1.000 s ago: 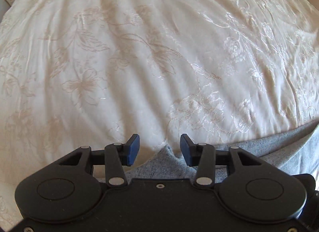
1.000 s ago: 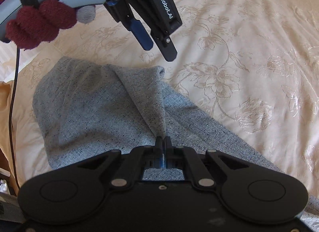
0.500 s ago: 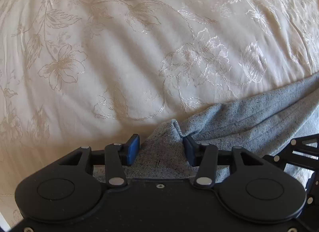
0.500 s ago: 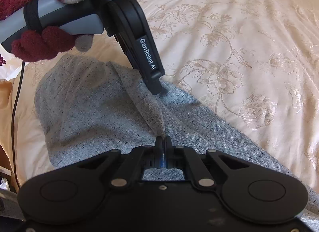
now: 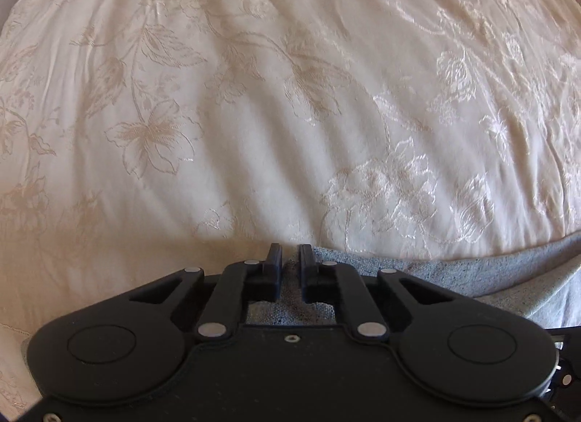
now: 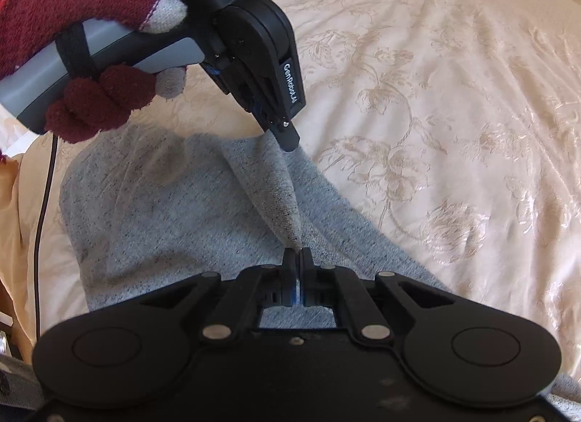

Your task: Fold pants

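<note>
Pants (image 6: pixel 174 211) of speckled grey knit lie on the cream embroidered bedspread (image 6: pixel 454 102), filling the lower left of the right wrist view and running off toward its lower right corner. We keep our right claw (image 6: pixel 296 258) closed on a raised ridge of the cloth at bottom centre; that pinch, we judge, anchors one point of the fabric so a fold line can form from it. Our left claw (image 6: pixel 288 139) comes down steeply from the upper left of that view, carried by a hand (image 6: pixel 90 95) in a dark red knitted glove, and meets the far corner of the garment at the frame's centre. In its own view, this left claw (image 5: pixel 289 258) is closing, with grey cloth bunched between its jaws at bottom centre. We read two grips along one edge as preparation to lift and carry that edge over. A thin black cable (image 6: pixel 45 204) hangs down the left side.
</note>
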Tool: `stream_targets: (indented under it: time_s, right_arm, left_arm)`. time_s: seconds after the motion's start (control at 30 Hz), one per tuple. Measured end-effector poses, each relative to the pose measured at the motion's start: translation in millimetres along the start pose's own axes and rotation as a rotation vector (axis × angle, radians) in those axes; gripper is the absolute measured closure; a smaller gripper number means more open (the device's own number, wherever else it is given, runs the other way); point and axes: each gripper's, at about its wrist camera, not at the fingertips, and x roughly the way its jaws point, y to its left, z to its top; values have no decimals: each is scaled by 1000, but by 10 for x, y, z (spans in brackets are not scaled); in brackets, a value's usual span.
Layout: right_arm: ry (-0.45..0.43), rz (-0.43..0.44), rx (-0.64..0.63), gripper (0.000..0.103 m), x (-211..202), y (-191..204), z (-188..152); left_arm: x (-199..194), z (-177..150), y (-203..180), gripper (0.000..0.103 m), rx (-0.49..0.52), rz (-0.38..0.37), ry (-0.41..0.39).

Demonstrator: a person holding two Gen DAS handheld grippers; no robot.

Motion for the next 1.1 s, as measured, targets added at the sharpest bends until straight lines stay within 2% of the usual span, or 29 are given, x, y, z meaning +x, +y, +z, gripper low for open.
stream_targets:
  time_s: [0.03,0.1,0.27,0.37,0.47,0.53,0.6,0.67,0.73,0.8,0.87,0.9,0.93,0.97,1.1]
  right_arm:
    - [-7,-10,2,99,4,-35,42]
    - [-12,-38,5,99,52,-111,117]
    - [0,-107,21,99,252,-292,271]
    - [-43,-193,72,93,201,-331,324]
    - [-111,-152,157,93,18,-332,299]
    - [-120,-112,194,93,-44,-273,254]
    - [-88,-92,218,93,10,-215,187]
    - [-38,-107,233,93,155,-177,120]
    - [26,-153,258,93,348,-191,54]
    - [84,-191,328,101,491,-289,5]
    - [74,-185,397,103,481,-358,-7]
    - [62,-193,406,101,427,-341,3]
    - [46,-197,395,93,367,-303,13]
    - [27,-193,382,92,290,-256,14]
    - [17,-98,379,92,90,11,-108]
  left_arm:
    - [-37,22,33,94,-13,6,-18]
    - [-99,120,132,103,-37,67,-69]
    - [-54,383,497,103,-160,148,-95]
    - [-189,356,607,100,-209,137,-127]
    - [-424,155,517,97,-175,117,-168]
    - [-519,-13,400,95,-131,93,-186]
    - [-487,-162,279,95,-86,47,-176]
    - [-347,-266,173,85,-37,8,-136]
    - [-127,-331,129,84,-19,55,-88]
    - [113,-373,235,83,-62,158,-48]
    - [307,-382,482,83,-181,223,7]
    - [315,-392,605,83,-248,203,9]
    - [270,-407,699,83,-306,165,-1]
    - [203,-426,752,83,-338,144,-12]
    - [-93,-622,701,84,-276,159,-73]
